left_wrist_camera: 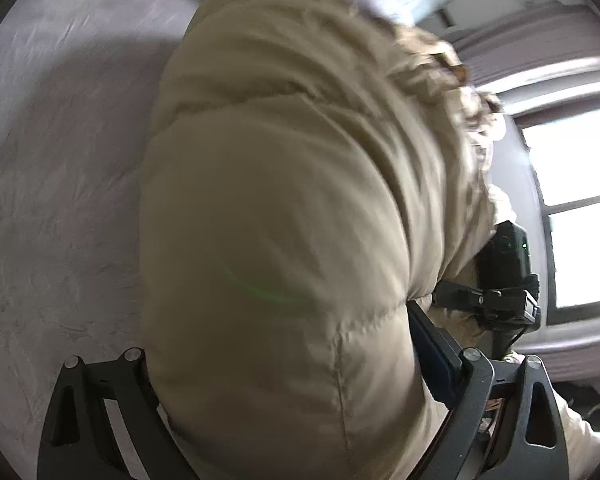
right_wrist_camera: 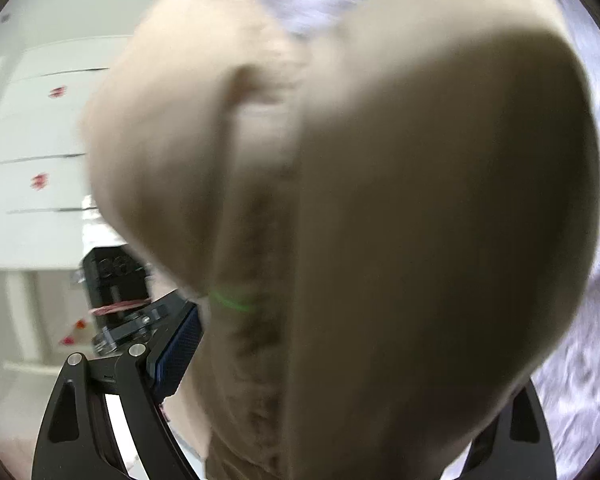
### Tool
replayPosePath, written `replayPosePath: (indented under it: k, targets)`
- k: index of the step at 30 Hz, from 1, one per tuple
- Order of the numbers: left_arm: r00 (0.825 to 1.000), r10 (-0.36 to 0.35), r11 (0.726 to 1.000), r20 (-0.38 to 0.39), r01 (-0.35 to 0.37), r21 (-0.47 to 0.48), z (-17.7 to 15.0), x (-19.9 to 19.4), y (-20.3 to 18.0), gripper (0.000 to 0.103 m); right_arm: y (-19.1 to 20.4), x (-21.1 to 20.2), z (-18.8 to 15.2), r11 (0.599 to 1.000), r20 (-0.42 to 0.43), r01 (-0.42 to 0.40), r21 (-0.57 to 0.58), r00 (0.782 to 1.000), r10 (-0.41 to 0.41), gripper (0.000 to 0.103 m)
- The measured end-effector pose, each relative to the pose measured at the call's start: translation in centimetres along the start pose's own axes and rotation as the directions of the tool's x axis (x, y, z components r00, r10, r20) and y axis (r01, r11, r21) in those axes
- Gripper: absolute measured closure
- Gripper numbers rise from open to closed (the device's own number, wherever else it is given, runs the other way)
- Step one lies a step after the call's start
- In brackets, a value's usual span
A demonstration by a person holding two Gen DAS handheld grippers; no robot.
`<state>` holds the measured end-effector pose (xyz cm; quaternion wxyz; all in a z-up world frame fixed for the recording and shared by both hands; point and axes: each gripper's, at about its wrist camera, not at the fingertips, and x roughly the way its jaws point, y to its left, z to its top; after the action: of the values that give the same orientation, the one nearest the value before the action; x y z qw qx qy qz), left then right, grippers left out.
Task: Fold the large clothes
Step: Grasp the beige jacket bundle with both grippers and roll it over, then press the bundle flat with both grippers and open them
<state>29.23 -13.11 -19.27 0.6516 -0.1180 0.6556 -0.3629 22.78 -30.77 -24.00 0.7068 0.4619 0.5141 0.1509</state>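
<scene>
A beige puffer jacket (left_wrist_camera: 284, 184) fills most of the left wrist view, bulging between the fingers of my left gripper (left_wrist_camera: 284, 320), which is shut on it. Its fur-trimmed hood edge (left_wrist_camera: 460, 92) shows at the upper right. In the right wrist view the same jacket (right_wrist_camera: 420, 200) fills the frame, blurred, with a fur strip (right_wrist_camera: 256, 320) running down it. My right gripper (right_wrist_camera: 300, 340) is shut on the jacket, and its right finger is hidden behind the fabric. The right gripper also shows in the left wrist view (left_wrist_camera: 500, 280), at the jacket's right edge.
A pale lilac bedsheet (left_wrist_camera: 60, 160) lies under the jacket and also shows in the right wrist view (right_wrist_camera: 580, 380). A bright window (left_wrist_camera: 580, 200) is at the right. A white drawer unit (right_wrist_camera: 40, 140) with red handles stands at the left.
</scene>
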Motion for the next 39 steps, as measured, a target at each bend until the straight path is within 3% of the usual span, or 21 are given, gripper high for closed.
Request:
replayPosePath:
  k: [4,6,8,13,14,16,17,18,19,20,21,24,25,27,29,32,36,39]
  targets:
    - [1.0,-0.006,1.0,-0.03,0.006,-0.002,-1.3,1.6,1.8,0.001,-2.2,1.4,0.1,0.999,-0.016,0.022,0.041,1.0,-0.022,0.008]
    - [0.999,0.015,1.0,-0.034,-0.015,-0.004,-0.8,2.1,1.0,0.001,-2.1,1.1,0.0,0.997,-0.016,0.051,0.051,0.999,-0.05,0.008]
    - [0.997,0.075,0.997,-0.017,-0.075,0.015,0.3,1.6,-1.6,0.001,-1.5,-0.1,0.4,0.993,-0.004,0.105,0.048,0.994,-0.105,0.008]
    - [0.977,0.198,0.974,0.084,-0.205,0.095,-2.3,-3.0,-4.2,0.001,1.0,-5.2,-1.2,0.973,0.083,0.227,0.026,0.97,-0.229,0.011]
    - [0.97,0.222,0.967,0.101,-0.232,0.104,-2.8,-3.9,-4.7,0.001,1.3,-5.5,-1.4,0.97,0.1,0.24,0.031,0.965,-0.242,0.018]
    - [0.956,0.262,0.956,0.129,-0.276,0.102,-2.0,-6.0,-5.1,0.001,2.3,-6.6,-2.4,0.961,0.147,0.274,0.043,0.949,-0.277,0.045]
    - [0.949,0.282,0.95,0.143,-0.297,0.098,-1.8,-7.1,-4.8,0.001,2.3,-7.7,-3.4,0.953,0.175,0.3,0.045,0.937,-0.303,0.068]
    - [0.941,0.3,0.944,0.157,-0.316,0.092,-2.7,-8.0,-4.1,0.001,3.0,-8.0,-3.4,0.95,0.194,0.309,0.04,0.93,-0.311,0.082]
    - [0.936,0.308,0.942,0.168,-0.325,0.087,-3.3,-8.3,-4.7,0.001,4.1,-8.3,-3.3,0.953,0.219,0.302,0.021,0.929,-0.3,0.083]
    - [0.936,0.307,0.942,0.174,-0.325,0.088,-3.0,-10.8,-1.7,0.001,4.0,-11.0,-1.3,0.955,0.234,0.295,-0.003,0.929,-0.286,0.083]
    - [0.932,0.314,0.938,0.181,-0.333,0.091,-3.2,-9.9,-2.1,0.001,5.4,-11.0,-1.7,0.954,0.248,0.298,-0.04,0.928,-0.279,0.083]
    - [0.922,0.349,0.926,0.167,-0.366,0.088,-5.0,-7.8,-1.5,0.001,8.9,-7.5,-3.7,0.92,0.233,0.372,-0.121,0.912,-0.338,0.083]
    - [0.924,0.352,0.925,0.151,-0.368,0.091,-5.6,-6.5,-1.6,0.001,9.1,-6.1,-4.2,0.899,0.208,0.42,-0.127,0.897,-0.39,0.083]
    - [0.921,0.36,0.921,0.149,-0.376,0.101,-6.8,-5.3,-1.0,0.001,8.2,-3.5,-6.0,0.823,0.187,0.548,-0.148,0.833,-0.521,0.083]
    - [0.922,0.359,0.921,0.145,-0.376,0.105,-7.4,-4.3,-1.0,0.001,6.5,-1.8,-6.6,0.805,0.171,0.579,-0.125,0.812,-0.558,0.083]
    - [0.93,0.346,0.93,0.125,-0.357,0.085,-7.9,-3.0,-0.6,0.0,4.4,0.2,-6.1,0.798,0.164,0.593,-0.105,0.802,-0.574,0.08]
    - [0.917,0.381,0.917,0.119,-0.392,0.079,-8.1,-2.3,-1.0,0.0,3.1,1.2,-5.3,0.825,0.153,0.561,-0.065,0.823,-0.547,0.079]
    - [0.895,0.427,0.894,0.124,-0.439,0.088,-8.1,-3.0,-1.9,0.0,3.8,-0.5,-6.0,0.822,0.146,0.566,-0.067,0.82,-0.553,0.077]
